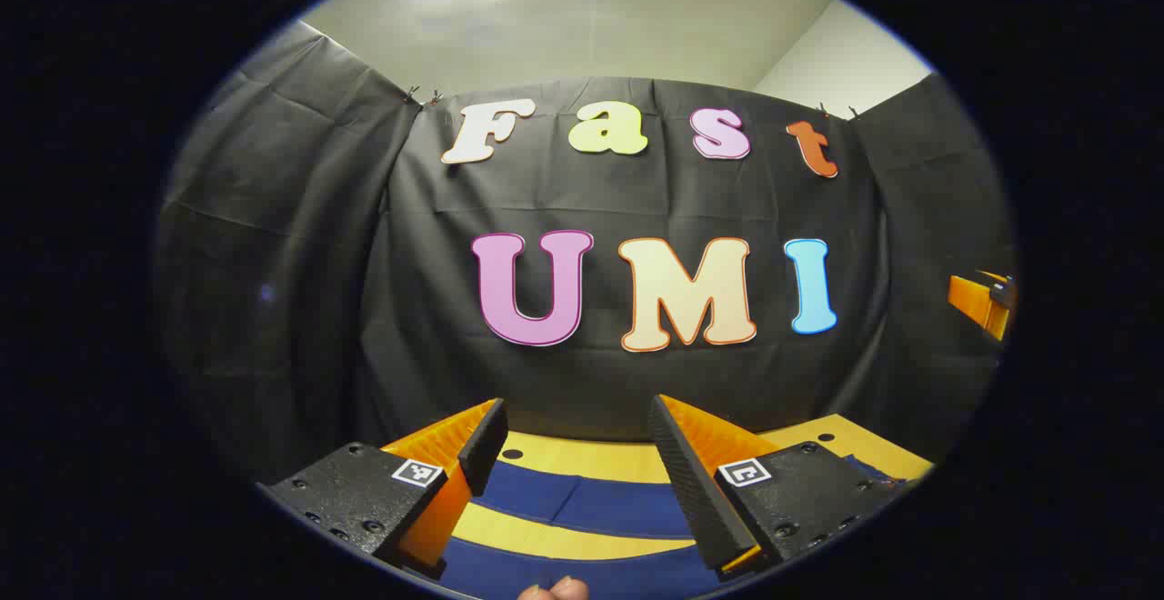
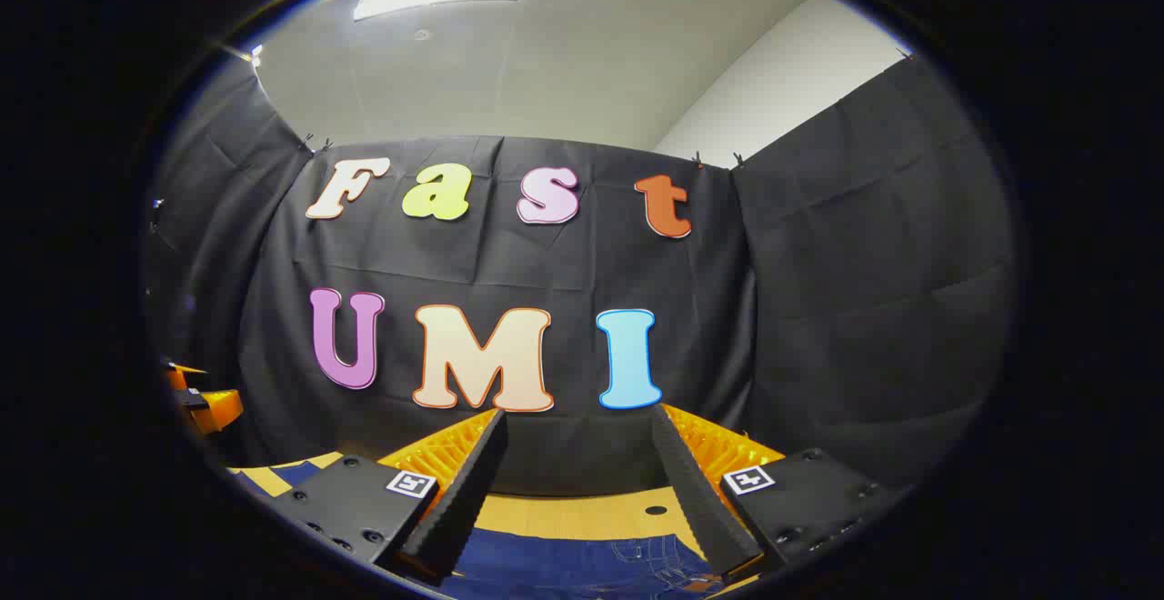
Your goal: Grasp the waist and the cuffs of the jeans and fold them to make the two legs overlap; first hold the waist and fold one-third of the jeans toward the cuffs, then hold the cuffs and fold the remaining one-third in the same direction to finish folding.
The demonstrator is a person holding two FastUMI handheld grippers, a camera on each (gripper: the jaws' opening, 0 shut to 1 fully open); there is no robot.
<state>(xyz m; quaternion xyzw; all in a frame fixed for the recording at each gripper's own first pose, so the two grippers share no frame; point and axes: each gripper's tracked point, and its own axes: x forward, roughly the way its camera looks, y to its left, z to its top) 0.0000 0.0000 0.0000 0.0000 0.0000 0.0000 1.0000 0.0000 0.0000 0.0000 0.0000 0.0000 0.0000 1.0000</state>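
Dark blue jeans lie flat on the yellow table [image 1: 582,457]. In the left gripper view two blue leg strips [image 1: 582,502] run across below my left gripper [image 1: 576,418], which hovers open above them with nothing between its fingers. In the right gripper view a stitched part of the jeans [image 2: 582,565], apparently the waist or pocket end, lies under my right gripper [image 2: 577,423], also open and holding nothing. Each gripper shows at the edge of the other's view: the right gripper [image 1: 982,302] far right, the left gripper [image 2: 202,402] far left.
The black cloth wall [image 1: 637,373] stands close behind the table's far edge and wraps both sides. A person's fingertips [image 1: 555,589] show at the bottom of the left gripper view. Bare table [image 2: 564,514] lies between the jeans and the wall.
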